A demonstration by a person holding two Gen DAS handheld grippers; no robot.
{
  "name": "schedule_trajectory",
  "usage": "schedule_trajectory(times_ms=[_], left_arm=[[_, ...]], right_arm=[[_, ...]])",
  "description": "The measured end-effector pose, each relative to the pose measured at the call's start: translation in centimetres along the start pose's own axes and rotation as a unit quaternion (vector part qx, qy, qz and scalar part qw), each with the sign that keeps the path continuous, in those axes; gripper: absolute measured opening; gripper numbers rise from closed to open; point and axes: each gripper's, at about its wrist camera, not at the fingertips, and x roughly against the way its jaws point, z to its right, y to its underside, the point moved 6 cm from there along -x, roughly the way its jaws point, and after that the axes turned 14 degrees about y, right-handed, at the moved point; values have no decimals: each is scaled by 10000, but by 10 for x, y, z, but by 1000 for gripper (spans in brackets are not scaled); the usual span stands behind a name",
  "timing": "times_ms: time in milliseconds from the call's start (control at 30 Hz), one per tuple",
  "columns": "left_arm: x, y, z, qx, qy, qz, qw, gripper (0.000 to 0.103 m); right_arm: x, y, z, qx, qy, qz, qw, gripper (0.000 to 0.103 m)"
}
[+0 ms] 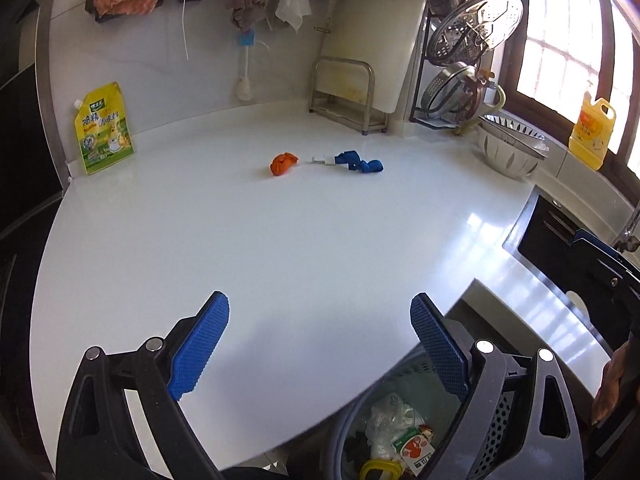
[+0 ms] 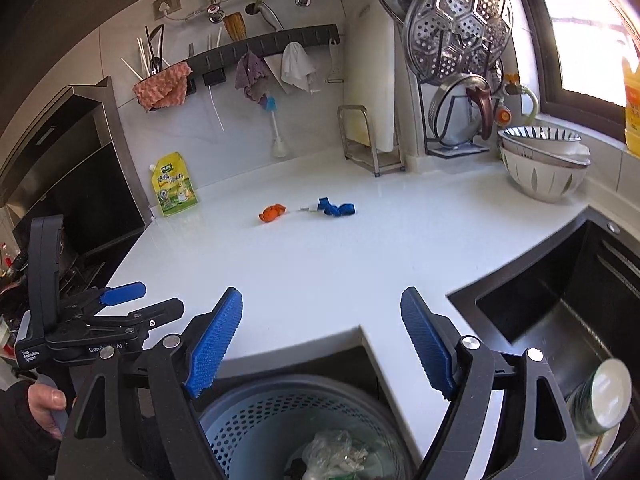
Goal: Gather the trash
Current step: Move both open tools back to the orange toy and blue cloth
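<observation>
- The right wrist view alone shows the dark sink [image 2: 560,312] at the right with a green-rimmed bowl [image 2: 600,396] in it, wall pipes and a socket [image 2: 167,7] above the rail, the steel range hood [image 2: 76,128] at far left, and the left gripper [image 2: 120,300] seen from the side, held by a hand [image 2: 48,404].
- The left wrist view alone shows into the trash basket [image 1: 496,420]: clear plastic, a red-and-white printed packet [image 1: 416,450] and a yellow ring lie in it.
- The white bench [image 1: 280,248] is glossy. Near its middle lie a crumpled orange scrap [image 1: 283,163] and, just right of it, a twisted blue scrap [image 1: 359,162] with a small white bit between them; both are far from the grippers.
- At the far left a yellow seasoning pouch [image 1: 105,128] leans on the wall. Cloths hang from a dark rail [image 2: 264,46]; a cutting board rack [image 1: 344,92], pot lid rack [image 1: 464,52] and stacked bowls [image 1: 512,148] stand far right beside a window.
- The left gripper's [image 1: 320,344] jaws are spread wide, holding nothing, over the near bench edge.
- The right gripper's [image 2: 322,340] jaws are likewise wide and bare, above the perforated blue basket [image 2: 280,420].
</observation>
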Motion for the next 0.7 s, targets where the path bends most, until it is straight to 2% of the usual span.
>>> schedule_trajectory(times_ms=[133, 300, 400, 600, 700], left_arm=[[-7, -34, -11, -97, -95, 147, 9998, 91], [-31, -69, -30, 36, -39, 143, 9999, 91], [-45, -85, -42, -28, -271, 231, 9994, 91], [-84, -104, -65, -59, -587, 191, 9981, 91], [-103, -110, -79, -33, -869, 145, 9961, 92]], right_arm=[[-26, -29, -3, 204, -62, -22, 9998, 79], [-75, -50, -2, 285, -137, -199, 9993, 79], [-106, -59, -5, 362, -115, -339, 9987, 79], [-164, -72, -18, 561, -214, -630, 9962, 79], [-192, -77, -20, 587, -199, -761, 9952, 79]])
